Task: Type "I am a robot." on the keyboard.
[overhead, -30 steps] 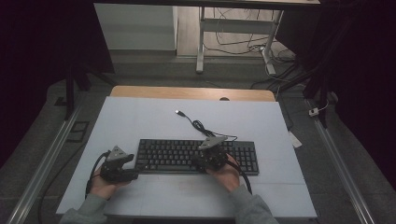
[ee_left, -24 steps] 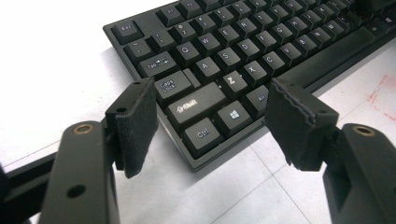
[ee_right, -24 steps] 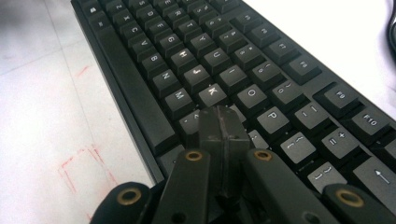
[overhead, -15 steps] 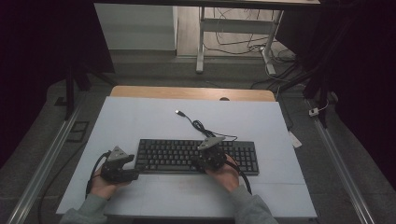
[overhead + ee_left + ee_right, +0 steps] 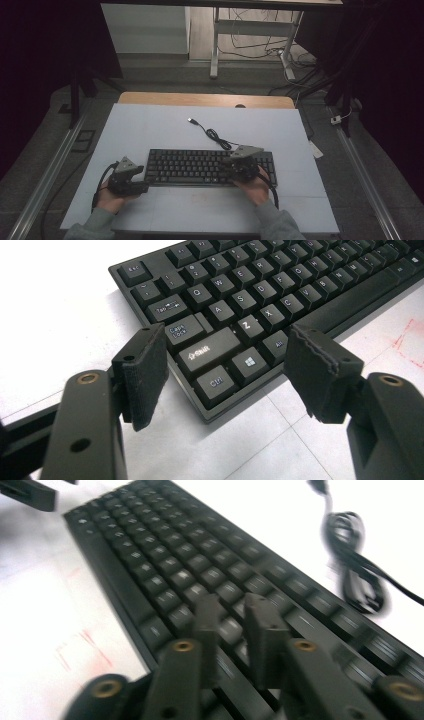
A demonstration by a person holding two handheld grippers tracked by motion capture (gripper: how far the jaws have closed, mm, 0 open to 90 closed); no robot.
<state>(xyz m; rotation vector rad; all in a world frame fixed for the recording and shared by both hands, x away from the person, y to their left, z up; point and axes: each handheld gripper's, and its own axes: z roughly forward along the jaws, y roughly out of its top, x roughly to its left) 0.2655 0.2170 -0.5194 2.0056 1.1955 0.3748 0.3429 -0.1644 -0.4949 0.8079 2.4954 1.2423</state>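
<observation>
Worktop (image 5: 150, 125): pale matte sheet over a wood board whose bare strip shows at the far edge; faint red marks near the front. Dark room around it, grey floor, metal rails on both sides, desk legs and loose cables behind.

Keyboard (image 5: 200, 167): black plastic, full-size, flat rectangle with white legends, lying front-centre on the worktop. Its cable (image 5: 212, 134) runs off the far edge, partly bundled in a loop, with the USB plug free on the sheet.

Left gripper (image 5: 227, 367): fingers wide apart, fabric-faced black pads, nothing between them, poised at the keyboard's Ctrl/Shift corner.

Right gripper (image 5: 235, 630): over the keys at the right part of the keyboard, fingers have just been opening, narrow gap, nothing gripped. View blurred.
</observation>
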